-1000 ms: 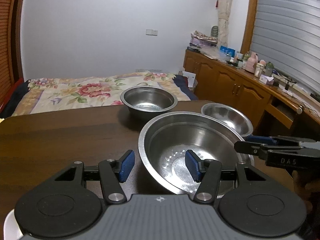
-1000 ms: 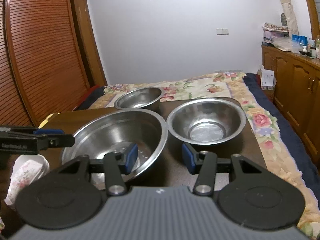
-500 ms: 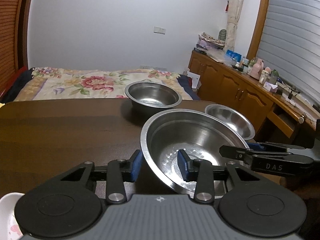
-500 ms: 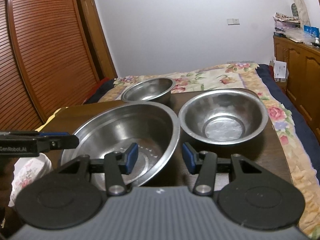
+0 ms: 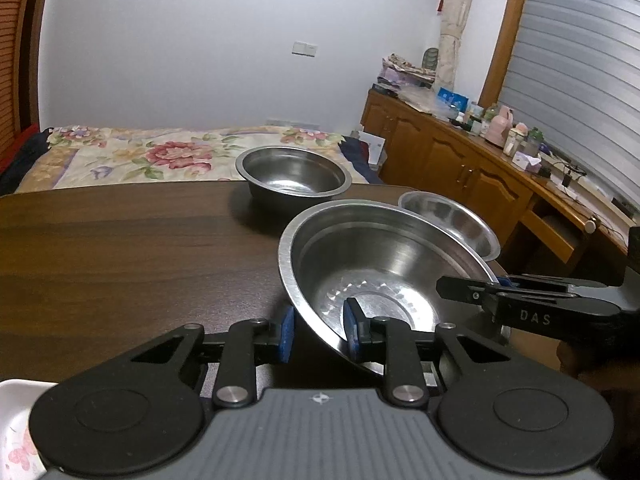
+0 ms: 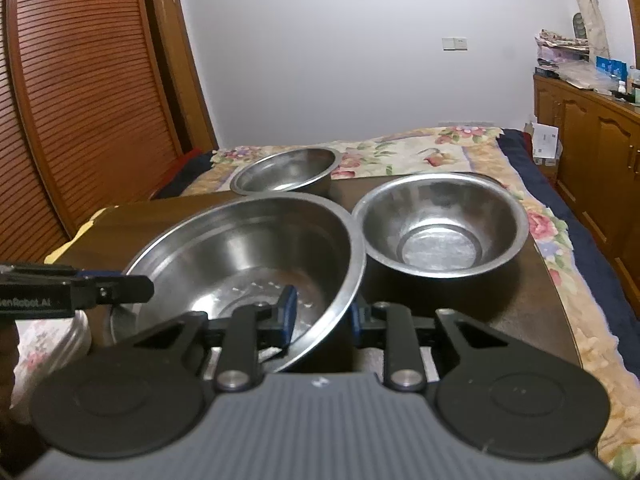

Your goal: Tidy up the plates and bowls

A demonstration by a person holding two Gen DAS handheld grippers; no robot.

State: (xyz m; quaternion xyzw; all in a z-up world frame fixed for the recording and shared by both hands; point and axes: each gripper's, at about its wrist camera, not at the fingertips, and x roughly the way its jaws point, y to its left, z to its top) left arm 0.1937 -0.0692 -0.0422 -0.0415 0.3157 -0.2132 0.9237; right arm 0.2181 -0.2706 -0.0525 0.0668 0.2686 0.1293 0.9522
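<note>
Left wrist view: the left gripper has just been closing its blue-padded jaws and now pinches the near left rim of the large, shallow stainless-steel basin, one pad outside the wall and one inside against the dimpled bottom. The basin sits tilted, its left edge higher than its right, on the dark brown wooden tabletop. From the right side of this view the right gripper reaches in level and meets the opposite rim of the same basin. Beyond the basin, a deep straight-sided steel bowl stands near the far tabletop edge, and a smaller flared steel bowl stands just behind the basin's right rim. A white floral dish peeks in at the lower left corner. In the right wrist view, the right gripper has also just been closing and clamps the basin's near right rim, its left pad inside and its right pad outside, mostly hidden by the wall. The left gripper enters from the left edge onto the basin's far rim. The flared steel bowl stands just beside the basin on the right, apparently clear of it, and the deep bowl is behind, with a flower-patterned bed past the tabletop.
</note>
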